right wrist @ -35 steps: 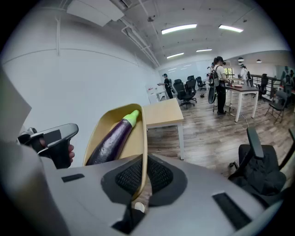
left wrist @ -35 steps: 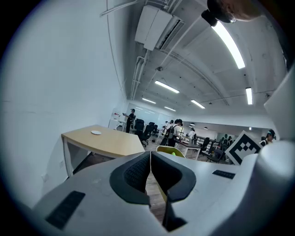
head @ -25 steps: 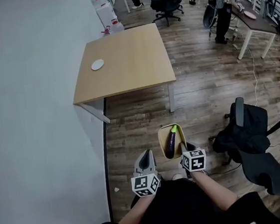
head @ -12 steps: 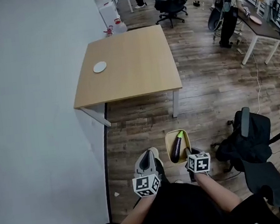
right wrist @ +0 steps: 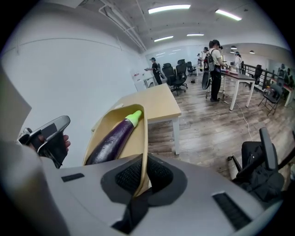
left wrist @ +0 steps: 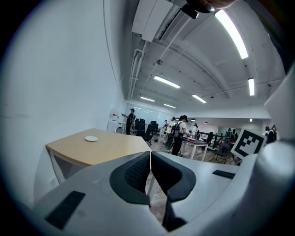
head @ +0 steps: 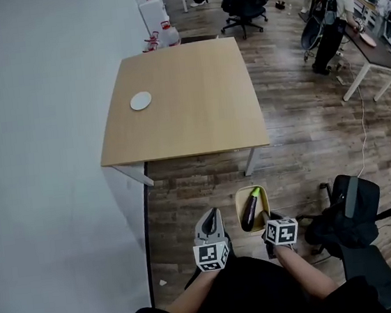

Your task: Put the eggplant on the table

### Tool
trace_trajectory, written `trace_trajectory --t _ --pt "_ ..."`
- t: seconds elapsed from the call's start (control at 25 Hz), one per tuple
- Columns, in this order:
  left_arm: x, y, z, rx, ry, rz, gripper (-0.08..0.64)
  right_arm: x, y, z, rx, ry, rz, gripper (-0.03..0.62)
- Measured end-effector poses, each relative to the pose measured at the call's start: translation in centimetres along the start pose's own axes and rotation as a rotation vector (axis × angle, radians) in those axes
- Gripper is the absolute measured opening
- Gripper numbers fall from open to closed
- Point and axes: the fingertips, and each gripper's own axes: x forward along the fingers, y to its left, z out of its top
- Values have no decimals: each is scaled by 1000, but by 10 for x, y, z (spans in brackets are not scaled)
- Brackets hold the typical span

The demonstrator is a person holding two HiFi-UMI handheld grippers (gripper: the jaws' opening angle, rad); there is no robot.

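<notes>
I am holding my right gripper in front of the near edge of the bench, off its top and over the wooden floor. Its jaws are standing narrow, pressing on the thin near rim of a yellow tray. In the right gripper view the tray wall is running up from between the two black pads of this gripper.

The eggplant is lying lengthwise inside this tray, not on the bench. It is dark purple, and its green stem end is pointing toward the bench. In the right gripper view the eggplant is resting along the tray bottom, and the bench is showing behind it.

I am holding my left gripper beside the tray, also before the near edge of the bench, on the side nearer to the white wall. In the left gripper view its jaws are lying together, pad against pad, with nothing between them.

A small white disc is lying on the bench top, near the edge that is beside the wall; I cannot tell what it is. The same disc is showing on the bench in the left gripper view.

A black office chair with dark cloth on it is standing to the right of the near corner of the bench. Far beyond the right side of the bench, a person is standing at another table.
</notes>
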Motion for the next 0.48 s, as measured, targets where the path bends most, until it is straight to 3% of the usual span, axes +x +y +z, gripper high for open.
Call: trace_trajectory --t 0.24,0.48 --pt "61 56 25 6 2 -29 18 44 17 69 16 -3 -10 67" --pt "105 137 57 -54 -23 19 18 79 37 123 36 -11 -29 67"
